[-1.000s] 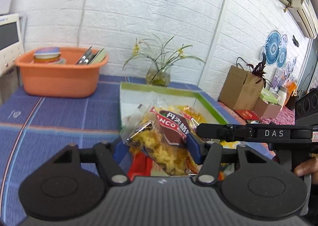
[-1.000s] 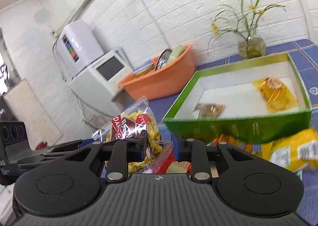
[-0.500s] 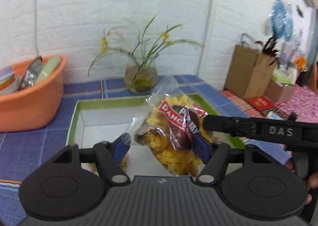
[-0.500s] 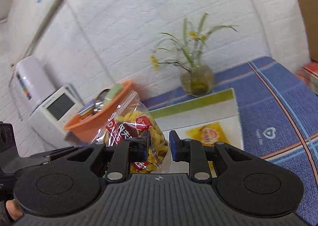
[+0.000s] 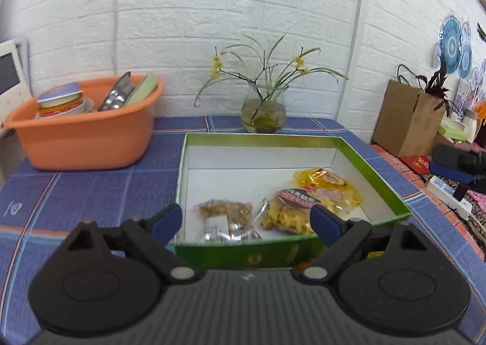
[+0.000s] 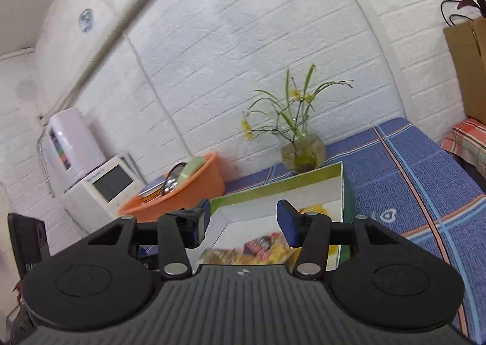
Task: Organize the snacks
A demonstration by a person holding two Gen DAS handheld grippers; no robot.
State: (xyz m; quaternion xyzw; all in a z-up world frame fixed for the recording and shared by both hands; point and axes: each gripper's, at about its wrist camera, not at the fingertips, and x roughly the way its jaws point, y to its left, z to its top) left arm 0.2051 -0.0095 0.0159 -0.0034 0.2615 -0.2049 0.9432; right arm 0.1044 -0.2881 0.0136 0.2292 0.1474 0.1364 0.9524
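A green box with a white inside lies on the blue checked tablecloth. In it lie a clear bag of yellow snacks with a red label, a yellow packet and a brown packet. My left gripper is open and empty, just above the box's near wall. My right gripper is open and empty, above the box, with the snack bag below it. The right gripper shows at the right edge of the left wrist view.
An orange basin with dishes stands at the back left. A glass vase with a plant stands behind the box. A brown paper bag is at the right. A white appliance stands beside the basin.
Both grippers held the clear snack bag over the box. Both have opened and the bag now lies inside the box. The left gripper has drawn back to the near wall.
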